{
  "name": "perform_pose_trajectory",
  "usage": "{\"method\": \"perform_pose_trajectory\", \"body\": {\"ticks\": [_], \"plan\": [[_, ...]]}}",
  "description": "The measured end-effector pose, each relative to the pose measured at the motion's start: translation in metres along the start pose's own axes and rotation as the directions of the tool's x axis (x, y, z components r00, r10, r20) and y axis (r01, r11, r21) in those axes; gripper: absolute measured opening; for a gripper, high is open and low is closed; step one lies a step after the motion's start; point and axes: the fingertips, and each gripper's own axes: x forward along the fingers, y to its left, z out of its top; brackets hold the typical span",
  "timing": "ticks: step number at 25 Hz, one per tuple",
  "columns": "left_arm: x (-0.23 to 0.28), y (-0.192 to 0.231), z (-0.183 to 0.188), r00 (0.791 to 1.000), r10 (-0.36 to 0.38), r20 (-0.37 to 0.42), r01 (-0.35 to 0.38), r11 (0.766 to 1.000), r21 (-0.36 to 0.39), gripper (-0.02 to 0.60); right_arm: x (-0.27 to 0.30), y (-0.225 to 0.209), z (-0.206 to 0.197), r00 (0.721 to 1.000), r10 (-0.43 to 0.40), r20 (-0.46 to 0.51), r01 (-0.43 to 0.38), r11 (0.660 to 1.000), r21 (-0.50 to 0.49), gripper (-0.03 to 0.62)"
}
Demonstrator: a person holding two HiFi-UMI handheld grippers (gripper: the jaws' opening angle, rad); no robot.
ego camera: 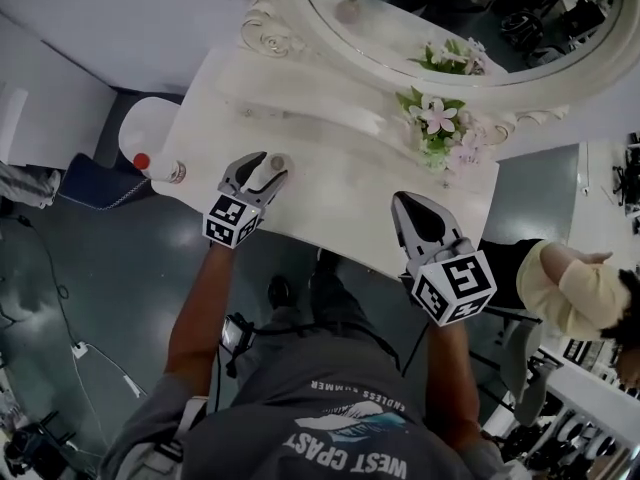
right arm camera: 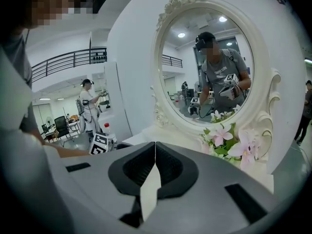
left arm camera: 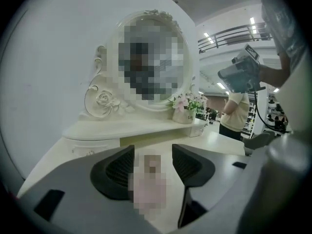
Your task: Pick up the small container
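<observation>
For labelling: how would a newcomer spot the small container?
Find the white dressing table under the oval mirror. Near its left end the small container sits between the left gripper's parted jaws. It is pale, unlike the red-capped bottle further left.

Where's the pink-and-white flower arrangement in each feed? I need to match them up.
Head view: pink-and-white flower arrangement upper right of centre, below the oval white carved mirror.
Left gripper view: arrangement right of centre, at the mirror's lower right.
Right gripper view: arrangement lower right, under the mirror.
Shared landmark: that mirror.
</observation>
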Motion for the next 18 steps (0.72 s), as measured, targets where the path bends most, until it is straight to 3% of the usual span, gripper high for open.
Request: {"method": "perform_pose_trajectory", "body": {"ticks": [3, 11, 15, 16, 18], "plan": [[0.014, 0.0, -0.013, 1.0, 0.005, -0.016, -0.005, 1.0, 0.0, 0.268, 0.006, -0.004, -0.005, 1.0, 0.003, -0.015, -0.003, 1.0, 0.009, 0.026], [0.045, 0.011, -0.032, 0.997, 0.062, -0.05, -0.059, 0.997, 0.059, 0.273, 0.019, -0.013, -0.014, 0.999, 0.003, -0.037, -0.002, 1.0, 0.026, 0.026], [0.05, 0.007, -0.035, 0.995, 0.087, -0.054, -0.08, 0.989, 0.127, 0.204, 0.021, -0.016, -0.017, 0.999, 0.0, -0.044, 0.001, 0.999, 0.038, 0.026], [0.051, 0.005, -0.035, 0.995, 0.09, -0.045, -0.083, 0.987, 0.135, 0.17, 0.021, -0.016, -0.018, 0.999, 0.0, -0.045, 0.001, 0.999, 0.039, 0.026], [0.052, 0.005, -0.034, 0.994, 0.102, -0.033, -0.097, 0.988, 0.123, 0.159, 0.021, -0.016, -0.018, 0.999, 0.001, -0.045, 0.001, 0.999, 0.041, 0.026]]}}
